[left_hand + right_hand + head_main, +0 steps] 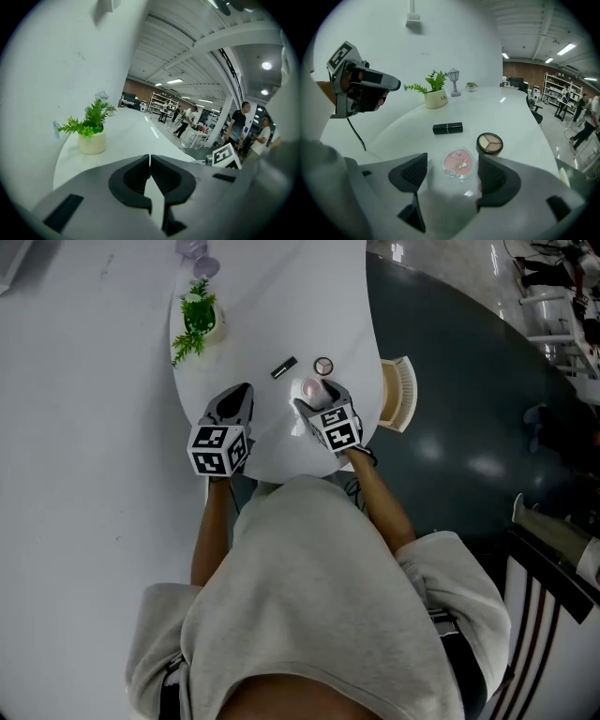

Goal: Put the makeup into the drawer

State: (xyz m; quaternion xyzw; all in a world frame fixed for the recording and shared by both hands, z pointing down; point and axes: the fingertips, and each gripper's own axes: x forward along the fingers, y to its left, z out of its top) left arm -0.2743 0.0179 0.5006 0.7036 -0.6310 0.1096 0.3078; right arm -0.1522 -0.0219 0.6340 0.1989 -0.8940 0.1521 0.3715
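Three pieces of makeup lie on the white table (272,306): a black lipstick (284,367) (447,128), a round eyeshadow compact (323,365) (490,143) and a pink heart-shaped compact (308,388) (458,163). My right gripper (317,397) (451,164) is open just above the table, with the pink compact lying between its jaws and neither pad pressing on it. My left gripper (239,392) (150,159) is shut and empty, to the left of the makeup near the table's front edge. A pale beige drawer (398,395) sticks out at the table's right edge.
A small green plant in a cream pot (199,317) (92,136) (435,96) stands at the back left by the wall, with a little lamp ornament (453,79) behind it. Dark floor (469,381) lies to the right of the table. Several people stand far off in the hall.
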